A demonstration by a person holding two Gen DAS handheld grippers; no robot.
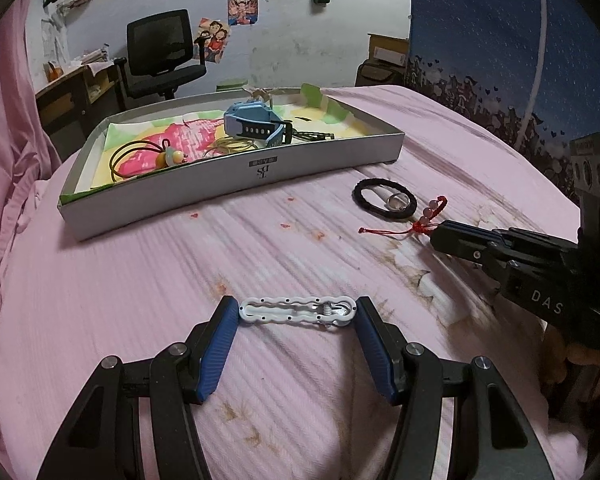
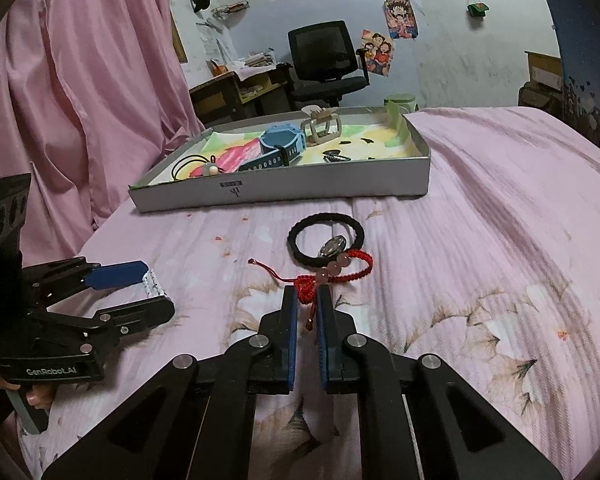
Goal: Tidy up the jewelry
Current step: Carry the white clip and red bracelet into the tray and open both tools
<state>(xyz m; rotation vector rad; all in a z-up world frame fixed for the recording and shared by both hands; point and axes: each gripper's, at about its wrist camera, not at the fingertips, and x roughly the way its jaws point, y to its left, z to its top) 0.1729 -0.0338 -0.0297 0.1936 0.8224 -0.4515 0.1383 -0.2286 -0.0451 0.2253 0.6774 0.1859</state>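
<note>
Grey tray (image 2: 284, 192) already holds a watch (image 2: 278, 144) and hair ties. In front of it: left tool (image 1: 296, 312) grips the clip (image 1: 298, 311); right tool (image 2: 308, 300) apparently pinches the bracelet (image 2: 340, 266); black tie (image 2: 326, 242) remains.

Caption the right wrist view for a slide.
Right gripper pinches the red bracelet on the bed; box beyond.
</note>
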